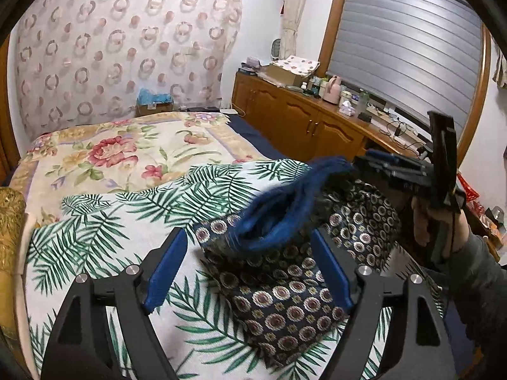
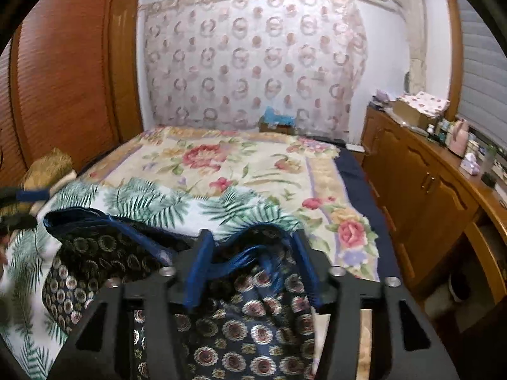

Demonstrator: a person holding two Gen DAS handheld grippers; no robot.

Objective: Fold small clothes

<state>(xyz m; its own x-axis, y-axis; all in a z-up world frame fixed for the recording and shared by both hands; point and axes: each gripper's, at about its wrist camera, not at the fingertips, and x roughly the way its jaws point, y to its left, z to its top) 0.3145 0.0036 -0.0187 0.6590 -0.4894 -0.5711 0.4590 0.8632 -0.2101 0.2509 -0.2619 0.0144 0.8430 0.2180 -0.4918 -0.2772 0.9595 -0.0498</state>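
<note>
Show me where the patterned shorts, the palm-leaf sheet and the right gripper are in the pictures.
patterned shorts (image 1: 285,310): left wrist view, on the medallion fabric of the lower leg.
palm-leaf sheet (image 1: 104,231): left wrist view, on bare leaf print left of the shorts.
right gripper (image 1: 364,161): left wrist view, at its fingertips by the blue waistband.

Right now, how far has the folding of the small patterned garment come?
Early stage. Done: the patterned shorts lie on the palm-leaf cloth on the bed. In hand: the right gripper seems to grip the blue waistband and lifts it, though the jaws look blurred. The left gripper is open around the garment. Left: no neat finished fold is visible yet.
</note>
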